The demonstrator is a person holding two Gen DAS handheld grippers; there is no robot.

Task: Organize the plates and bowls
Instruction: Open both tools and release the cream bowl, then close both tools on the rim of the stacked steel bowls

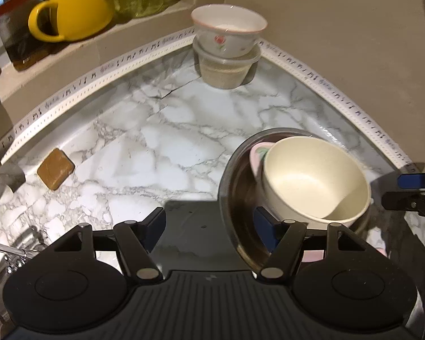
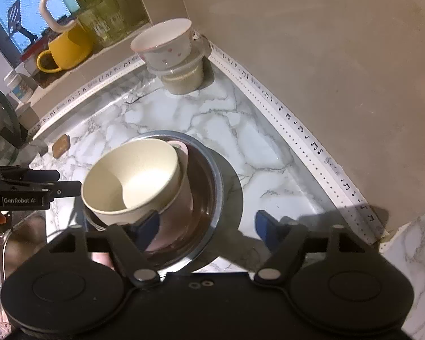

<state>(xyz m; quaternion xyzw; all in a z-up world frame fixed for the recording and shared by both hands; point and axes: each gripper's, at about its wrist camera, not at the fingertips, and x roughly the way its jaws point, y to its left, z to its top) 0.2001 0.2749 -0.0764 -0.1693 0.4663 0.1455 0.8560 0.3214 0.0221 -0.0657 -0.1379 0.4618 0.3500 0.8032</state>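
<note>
The white grey-veined marble countertop (image 1: 161, 141) filled the corner w/ a white patterned trim strip (image 1: 104, 70) along the beige walls. On it, nearest both grippers, sat the wide stainless-steel bowl (image 2: 212, 170), w/ a pink bowl (image 2: 182, 148) inside it and a cream round bowl (image 2: 133, 175) tilted on top, leaning toward the steel rim. Back in the corner, well apart, a white floral ceramic bowl (image 1: 229, 31) stood on a lidded clear plastic tub (image 1: 226, 70). A yellow ceramic mug (image 1: 76, 14) sat on the sill above; a small brown square pad (image 1: 55, 168) lay at the counter's left.

Progress, as I judged it: the nesting looked mostly done, i.e. three bowls in one stack, but the cream one sat crooked and prob. needed settling. The floral bowl was left separate. No plates were visible.

Left gripper (image 1: 209, 226) pointed steeply down, jaws spread, nothing between them; its right finger overlapped the steel bowl's rim, contact unclear. Right gripper (image 2: 206, 226) also angled steeply down, jaws spread wide, straddling the steel bowl's near rim w/out pinching it.
</note>
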